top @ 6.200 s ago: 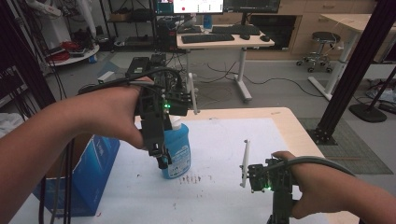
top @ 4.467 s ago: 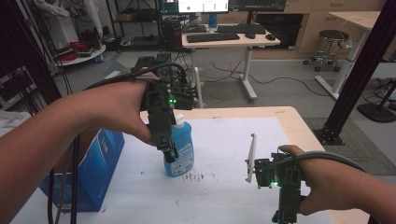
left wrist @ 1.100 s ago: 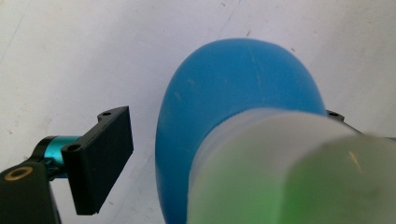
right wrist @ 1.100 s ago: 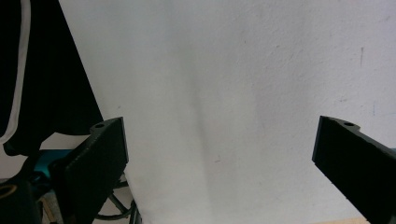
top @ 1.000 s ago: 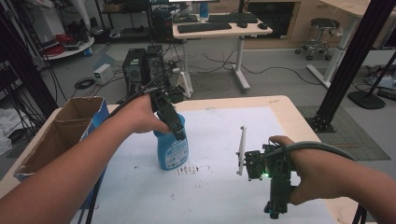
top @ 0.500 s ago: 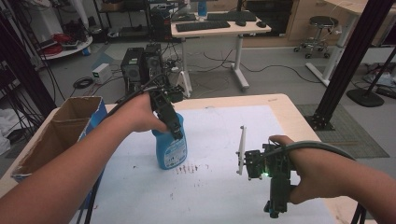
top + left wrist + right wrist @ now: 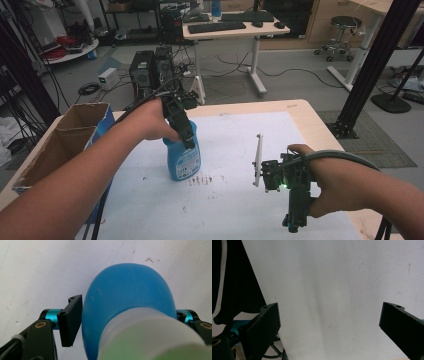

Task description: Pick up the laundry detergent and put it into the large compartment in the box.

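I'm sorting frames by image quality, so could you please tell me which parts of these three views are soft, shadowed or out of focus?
Left gripper view: the blue spray bottle is soft, and its pale top blurs out at the bottom edge. Right gripper view: a faint grey shadow band runs down the white table cover, while the fingers look fairly sharp. High view: evenly lit and slightly soft, with no strong glare.

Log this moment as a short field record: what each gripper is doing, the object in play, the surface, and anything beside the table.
object: blue spray bottle, upright on the table
left gripper: jaws on either side of the bottle's upper part, coming from above; one jaw pad lies at the bottle's side, firm contact cannot be told
right gripper: jaws wide apart, nothing between them, over the white cover
surface: white table cover with small reddish-brown specks near the bottle's base
beside table: open cardboard box at the left edge
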A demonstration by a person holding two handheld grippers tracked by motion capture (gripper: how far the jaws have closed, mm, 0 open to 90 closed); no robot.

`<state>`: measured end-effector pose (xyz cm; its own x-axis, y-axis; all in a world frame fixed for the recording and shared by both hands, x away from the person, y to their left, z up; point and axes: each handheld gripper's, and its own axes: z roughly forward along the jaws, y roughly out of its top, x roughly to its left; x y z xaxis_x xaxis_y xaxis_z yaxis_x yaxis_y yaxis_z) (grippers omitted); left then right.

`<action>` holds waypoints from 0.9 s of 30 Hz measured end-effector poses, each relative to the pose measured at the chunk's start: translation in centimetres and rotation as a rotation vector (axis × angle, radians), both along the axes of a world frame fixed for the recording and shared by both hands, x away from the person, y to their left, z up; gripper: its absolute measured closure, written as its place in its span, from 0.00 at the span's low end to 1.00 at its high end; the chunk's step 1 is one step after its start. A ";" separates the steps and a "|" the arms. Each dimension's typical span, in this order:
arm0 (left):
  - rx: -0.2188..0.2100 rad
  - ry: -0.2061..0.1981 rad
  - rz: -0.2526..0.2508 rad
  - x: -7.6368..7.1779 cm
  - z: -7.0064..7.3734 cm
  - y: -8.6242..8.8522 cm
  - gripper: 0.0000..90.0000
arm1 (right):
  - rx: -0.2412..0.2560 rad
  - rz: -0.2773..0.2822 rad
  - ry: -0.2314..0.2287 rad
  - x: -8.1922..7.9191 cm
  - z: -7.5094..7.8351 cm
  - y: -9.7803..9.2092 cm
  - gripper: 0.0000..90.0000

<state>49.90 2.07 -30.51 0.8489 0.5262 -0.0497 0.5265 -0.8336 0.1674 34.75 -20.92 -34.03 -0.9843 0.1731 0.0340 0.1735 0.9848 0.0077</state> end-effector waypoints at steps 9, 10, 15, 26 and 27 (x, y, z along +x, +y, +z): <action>-0.001 0.029 -0.009 0.0 0.0 -0.3 0.42 | 0.002 -0.002 -0.006 0.0 -0.1 0.0 0.03; -0.002 0.032 -0.007 0.1 0.0 -0.3 0.42 | 0.002 0.000 -0.004 0.0 -0.2 0.0 0.03; 0.000 0.030 -0.004 0.0 0.0 -0.2 0.43 | 0.006 -0.001 -0.003 0.0 -0.1 0.1 0.03; 0.023 0.029 -0.024 -0.1 0.2 -0.3 0.44 | 0.003 0.014 -0.001 0.1 -0.2 0.3 0.03; 0.028 0.025 -0.028 -0.2 0.2 -0.2 0.44 | 0.003 0.014 -0.001 0.1 -0.2 0.3 0.03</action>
